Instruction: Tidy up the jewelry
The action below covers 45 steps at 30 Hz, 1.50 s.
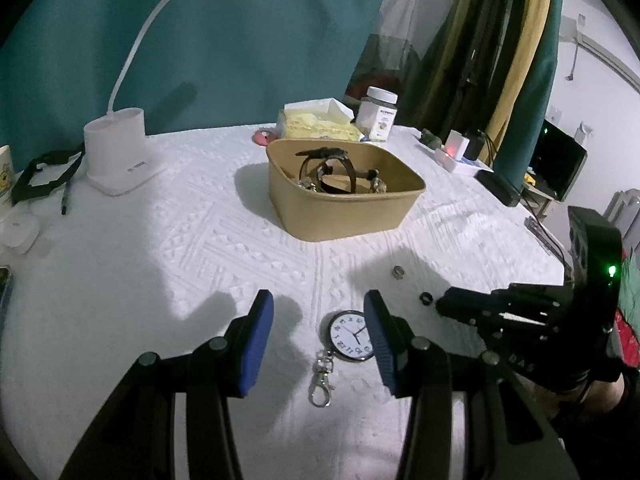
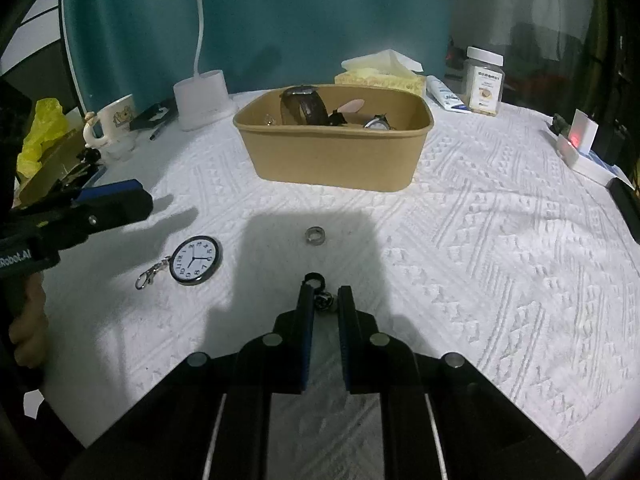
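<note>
A tan box (image 1: 344,216) (image 2: 336,156) holding watches stands mid-table. A pocket watch (image 1: 352,334) (image 2: 195,260) with a clip lies on the white cloth. My left gripper (image 1: 318,320) is open, with the watch just inside its right finger. A silver ring (image 1: 398,271) (image 2: 315,235) lies loose. A black ring (image 1: 426,298) (image 2: 313,280) lies at the right gripper's tips. My right gripper (image 2: 325,300) is nearly shut around a small dark patterned bead (image 2: 325,301); I cannot tell whether the fingers touch it.
A white desk lamp (image 1: 116,148) (image 2: 202,98), a tissue box (image 1: 316,120) (image 2: 380,72), a jar (image 1: 378,114) (image 2: 484,80) and a mug (image 2: 114,120) stand at the back. A charger with a red light (image 1: 454,150) (image 2: 576,140) is at the right.
</note>
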Available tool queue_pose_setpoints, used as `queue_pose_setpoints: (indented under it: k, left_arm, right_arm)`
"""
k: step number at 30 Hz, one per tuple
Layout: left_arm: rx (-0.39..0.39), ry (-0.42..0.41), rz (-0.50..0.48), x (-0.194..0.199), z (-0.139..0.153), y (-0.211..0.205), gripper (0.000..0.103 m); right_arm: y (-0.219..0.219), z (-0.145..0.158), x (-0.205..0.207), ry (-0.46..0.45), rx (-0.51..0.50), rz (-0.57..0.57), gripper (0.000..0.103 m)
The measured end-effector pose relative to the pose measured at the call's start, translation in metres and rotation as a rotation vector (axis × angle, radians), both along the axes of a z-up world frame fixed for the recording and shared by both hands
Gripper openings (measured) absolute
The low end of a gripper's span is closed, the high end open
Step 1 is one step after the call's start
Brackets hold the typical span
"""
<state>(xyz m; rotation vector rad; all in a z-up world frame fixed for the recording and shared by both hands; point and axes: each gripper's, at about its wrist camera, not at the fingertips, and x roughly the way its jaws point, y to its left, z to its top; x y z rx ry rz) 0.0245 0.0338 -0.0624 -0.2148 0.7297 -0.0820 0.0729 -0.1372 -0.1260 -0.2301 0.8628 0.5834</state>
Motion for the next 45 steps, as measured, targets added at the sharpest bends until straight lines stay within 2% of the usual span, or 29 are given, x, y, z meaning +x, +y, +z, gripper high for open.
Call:
queue_pose_setpoints:
  k: [4,15,18,19,23,32,45]
  left_arm:
    - [0.013,0.022,-0.014,0.005,-0.004,-0.008,0.047]
    - [0.086,0.155,-0.082,0.025,-0.029,-0.039,0.046]
    - [0.123,0.156,-0.085,0.026,-0.03,-0.046,0.046]
    - [0.137,0.156,-0.083,0.026,-0.03,-0.048,0.039]
    - [0.156,0.156,-0.09,0.025,-0.029,-0.053,0.039]
    - [0.151,0.14,-0.084,0.026,-0.024,-0.051,0.039]
    - [0.141,0.065,-0.093,0.037,0.003,-0.049,0.039]
  right_arm:
    - [-0.008,0.003,0.001,-0.007,0.018,-0.01,0.011]
    - [-0.041,0.01,0.008,-0.021,0.065,-0.067,0.011]
    - [-0.05,0.014,0.01,-0.03,0.075,-0.083,0.011]
    - [-0.052,0.015,0.011,-0.033,0.079,-0.086,0.011]
    - [-0.059,0.017,0.013,-0.042,0.089,-0.093,0.011]
    - [-0.06,0.022,0.016,-0.053,0.103,-0.087,0.011]
    - [-0.054,0.039,0.033,-0.079,0.127,-0.073,0.011]
